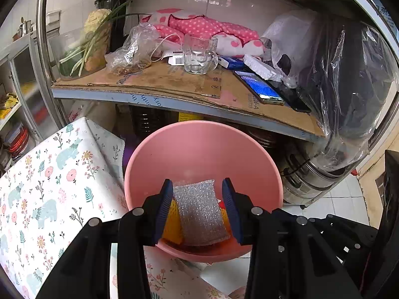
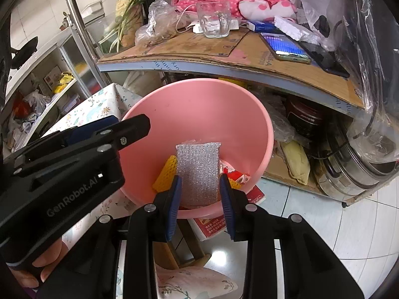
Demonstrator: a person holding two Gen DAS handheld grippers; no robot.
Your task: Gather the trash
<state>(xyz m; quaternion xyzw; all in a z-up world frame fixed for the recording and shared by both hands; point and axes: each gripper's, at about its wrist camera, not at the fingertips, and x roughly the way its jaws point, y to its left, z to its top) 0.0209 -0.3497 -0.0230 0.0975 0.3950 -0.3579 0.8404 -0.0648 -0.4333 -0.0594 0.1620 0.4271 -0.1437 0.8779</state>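
A pink basin [image 1: 203,149] is sitting in the lower middle of both views, tilted toward the cameras; a piece of bubble wrap [image 1: 200,211] is lying inside it on top of yellow foam netting [image 2: 165,172] and a red and white packet [image 2: 238,175]. The left gripper [image 1: 198,209] is hanging over the near rim with its blue fingers [image 1: 163,209] standing apart on either side of the bubble wrap, not pressing it; the right gripper [image 2: 199,200] is hovering over the near rim too, its fingers partly spread and gripping nothing. A floral cloth [image 1: 49,174] is covering the surface at lower left; a cardboard-lined shelf [image 1: 174,79] across the upper frame is carrying a glass mug [image 1: 198,54] and a phone [image 1: 259,87].
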